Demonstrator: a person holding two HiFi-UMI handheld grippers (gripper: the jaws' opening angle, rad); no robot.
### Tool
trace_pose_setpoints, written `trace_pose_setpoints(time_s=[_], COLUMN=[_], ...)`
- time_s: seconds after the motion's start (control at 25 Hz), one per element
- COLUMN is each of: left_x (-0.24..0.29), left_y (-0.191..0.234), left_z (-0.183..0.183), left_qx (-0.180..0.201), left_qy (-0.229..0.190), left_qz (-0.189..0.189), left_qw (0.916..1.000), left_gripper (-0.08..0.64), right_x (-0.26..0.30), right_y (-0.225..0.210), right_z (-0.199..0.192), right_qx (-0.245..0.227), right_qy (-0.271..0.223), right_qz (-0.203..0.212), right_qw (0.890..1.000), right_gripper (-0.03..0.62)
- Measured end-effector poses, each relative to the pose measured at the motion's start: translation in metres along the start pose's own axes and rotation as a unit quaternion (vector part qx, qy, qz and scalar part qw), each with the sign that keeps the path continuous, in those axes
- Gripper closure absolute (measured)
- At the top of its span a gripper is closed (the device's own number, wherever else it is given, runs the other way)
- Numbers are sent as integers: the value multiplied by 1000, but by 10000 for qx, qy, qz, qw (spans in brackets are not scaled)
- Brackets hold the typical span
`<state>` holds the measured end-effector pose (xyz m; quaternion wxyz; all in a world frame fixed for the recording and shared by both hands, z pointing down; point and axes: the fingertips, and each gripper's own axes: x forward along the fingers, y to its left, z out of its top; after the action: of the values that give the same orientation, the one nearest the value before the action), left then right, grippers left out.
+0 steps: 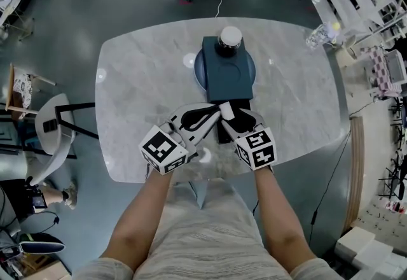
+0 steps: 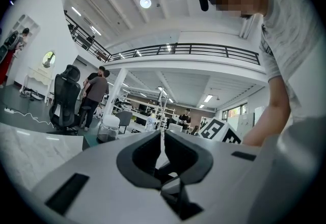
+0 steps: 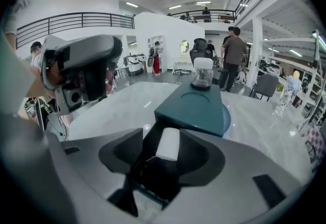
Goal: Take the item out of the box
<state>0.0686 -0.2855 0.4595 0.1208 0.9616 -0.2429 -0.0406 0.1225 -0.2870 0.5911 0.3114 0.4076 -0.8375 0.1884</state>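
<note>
Marble table (image 1: 137,84) bearing blue plate (image 1: 198,72), black box (image 1: 223,133)

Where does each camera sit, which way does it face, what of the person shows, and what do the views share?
Head view: on the person's head, looking steeply down at the table; both forearms, left gripper and right gripper show.
Left gripper view: on the left gripper, tilted up across the room; an arm and torso show.
Right gripper view: on the right gripper, facing the teal box; the left gripper shows at left.
Shared: all three show the jar.
</note>
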Motion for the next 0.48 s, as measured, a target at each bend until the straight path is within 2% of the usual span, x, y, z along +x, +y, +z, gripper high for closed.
trace_pose_setpoints(time_s=[0.48], left_x=[-2], left_y=[2], left_z=[2], left_qx=[-7], left_qy=[34], left_qz=[28], left_qw=[10000], left_gripper=[526], right_x=[27], right_y=[-12], right_z=[-24], right_qx=[408], right_qy=[736], right_qz=[-176], right_qw=[9963], right_gripper=[333])
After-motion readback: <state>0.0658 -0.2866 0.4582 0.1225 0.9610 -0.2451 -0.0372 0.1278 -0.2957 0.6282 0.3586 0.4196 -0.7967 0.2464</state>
